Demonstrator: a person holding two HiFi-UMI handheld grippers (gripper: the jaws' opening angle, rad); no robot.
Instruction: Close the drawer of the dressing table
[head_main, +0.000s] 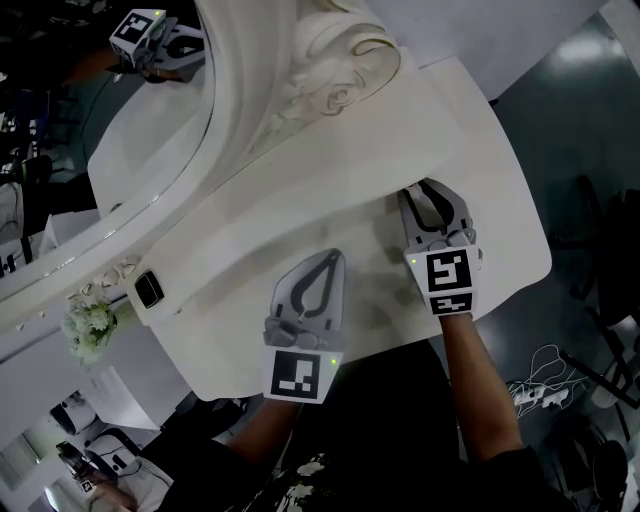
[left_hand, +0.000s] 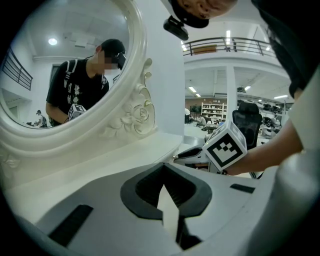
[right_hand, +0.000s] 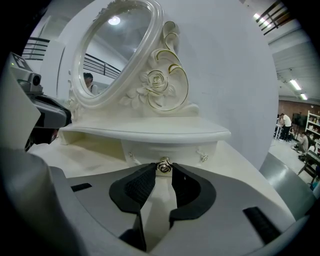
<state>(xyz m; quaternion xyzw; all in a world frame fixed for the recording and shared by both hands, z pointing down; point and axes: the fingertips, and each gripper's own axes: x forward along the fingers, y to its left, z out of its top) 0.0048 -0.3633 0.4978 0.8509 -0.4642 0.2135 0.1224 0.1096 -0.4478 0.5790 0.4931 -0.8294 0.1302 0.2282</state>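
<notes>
The white dressing table (head_main: 500, 230) carries an oval mirror (right_hand: 112, 55) on a carved frame. Under its shelf (right_hand: 150, 131) sits a small drawer (right_hand: 145, 150) with a gold rose knob (right_hand: 164, 166). My right gripper (right_hand: 164, 169) points at the drawer front, its dark pads (right_hand: 142, 185) closed on either side of the knob. In the head view the right gripper (head_main: 412, 192) reaches up to the shelf edge, which hides the drawer. My left gripper (head_main: 335, 256) hovers over the tabletop with its tips together and nothing between them; its own view shows that left gripper (left_hand: 162, 166) aimed toward the mirror base.
A small bunch of white flowers (head_main: 90, 325) and a dark box (head_main: 148, 288) stand at the table's left end. The mirror (left_hand: 65, 65) reflects a person holding a gripper. Cables and a power strip (head_main: 530, 395) lie on the floor to the right, beside a dark chair (head_main: 600, 225).
</notes>
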